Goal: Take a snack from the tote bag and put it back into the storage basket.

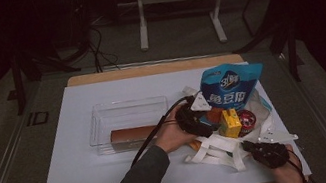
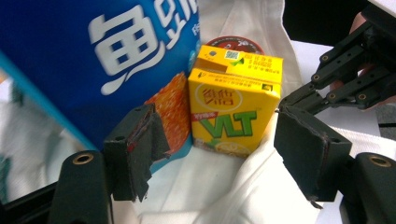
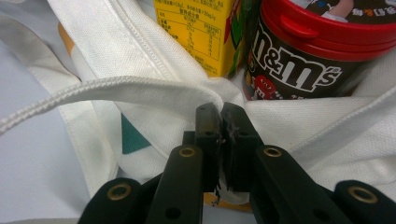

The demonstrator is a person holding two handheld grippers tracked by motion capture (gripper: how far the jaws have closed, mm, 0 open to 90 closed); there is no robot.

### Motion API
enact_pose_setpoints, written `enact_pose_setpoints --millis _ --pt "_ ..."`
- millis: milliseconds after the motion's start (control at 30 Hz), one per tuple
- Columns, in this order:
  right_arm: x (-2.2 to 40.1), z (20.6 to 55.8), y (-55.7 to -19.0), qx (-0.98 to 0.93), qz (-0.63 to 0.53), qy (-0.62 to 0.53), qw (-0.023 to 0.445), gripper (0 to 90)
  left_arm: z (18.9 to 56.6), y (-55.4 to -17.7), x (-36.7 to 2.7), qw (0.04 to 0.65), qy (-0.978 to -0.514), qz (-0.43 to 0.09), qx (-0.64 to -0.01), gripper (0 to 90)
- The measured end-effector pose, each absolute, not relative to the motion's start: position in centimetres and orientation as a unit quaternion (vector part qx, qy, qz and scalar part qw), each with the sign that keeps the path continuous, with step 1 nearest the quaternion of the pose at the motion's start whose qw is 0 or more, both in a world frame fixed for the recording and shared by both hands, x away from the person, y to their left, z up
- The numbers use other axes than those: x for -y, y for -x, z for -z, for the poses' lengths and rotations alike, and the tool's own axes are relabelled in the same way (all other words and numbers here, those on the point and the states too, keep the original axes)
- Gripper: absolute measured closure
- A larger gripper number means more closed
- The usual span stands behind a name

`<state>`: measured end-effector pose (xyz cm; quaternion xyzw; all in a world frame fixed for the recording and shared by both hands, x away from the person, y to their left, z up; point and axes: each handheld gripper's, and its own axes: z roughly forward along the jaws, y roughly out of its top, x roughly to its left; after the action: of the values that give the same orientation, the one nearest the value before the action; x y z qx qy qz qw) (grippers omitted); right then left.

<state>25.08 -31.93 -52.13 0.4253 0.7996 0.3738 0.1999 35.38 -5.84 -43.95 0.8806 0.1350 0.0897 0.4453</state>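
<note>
Two grippers at work on one white tote bag (image 1: 222, 149) lying at four o'clock on the desk (image 1: 79, 177). Left gripper (image 2: 219, 149) poised with fingers spread wide either side of the yellow drink carton (image 2: 233, 109), pads not touching it. Right gripper (image 3: 220, 126) at five o'clock of the bag, fingers pinched tight on the bag's hem, holding the mouth open.

Possible trouble, as a judgement: left-hand pad (image 2: 140, 149) standing just beside the blue snack pouch (image 2: 93, 60), so a close from here could catch the pouch edge with the carton, or nip loose bag cloth beneath. Carton upright but wedged between pouch and candy tub (image 3: 308, 51); an off-centre squeeze could tip it or dent its thin walls. A slip of the hem from the right fingers could let the cloth fall over the carton.

Readable: "VLT" in green on the carton front, Chinese characters above it; "m&m's" on the red-lidded tub; large white Chinese characters on the pouch. Clear tray (image 1: 101, 127) at nine o'clock holding a brown bar (image 1: 130, 135).
</note>
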Motion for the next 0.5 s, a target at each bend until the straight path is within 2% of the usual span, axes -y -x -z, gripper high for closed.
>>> enact_pose_setpoints --millis 500 --pt "32.0 52.1 -25.1 -0.8 -0.374 -0.425 0.2 85.4 44.9 -36.1 8.6 0.439 -0.887 -0.065 -0.126 28.9"
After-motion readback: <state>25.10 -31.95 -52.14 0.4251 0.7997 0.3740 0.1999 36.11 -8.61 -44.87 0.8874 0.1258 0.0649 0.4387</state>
